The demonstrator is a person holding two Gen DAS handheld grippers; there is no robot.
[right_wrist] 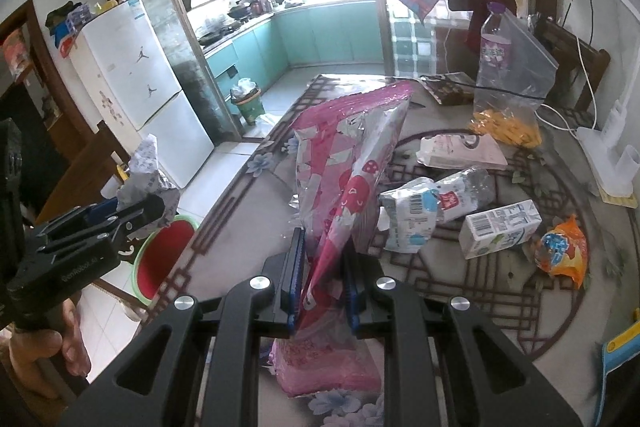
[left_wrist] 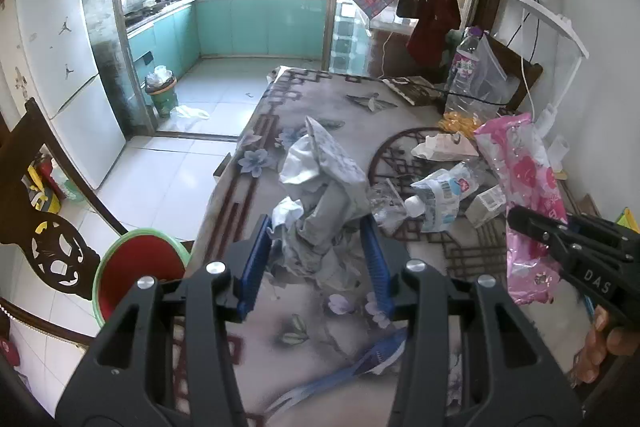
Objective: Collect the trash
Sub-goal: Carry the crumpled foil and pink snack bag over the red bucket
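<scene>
Left gripper [left_wrist: 318,227] clamps crumpled paper [left_wrist: 320,187] – right gripper [right_wrist: 322,251] pink bag [right_wrist: 344,163].

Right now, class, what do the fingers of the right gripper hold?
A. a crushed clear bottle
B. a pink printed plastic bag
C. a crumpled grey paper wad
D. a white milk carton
B: the right gripper is shut on the pink printed plastic bag, pinched between both blue fingers.

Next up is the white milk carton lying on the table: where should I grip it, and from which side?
Grip the white milk carton across its narrow width at mid-body, coming from above. It lies flat on its side, the long faces exposed, with the crushed bottle close on its left.
</scene>
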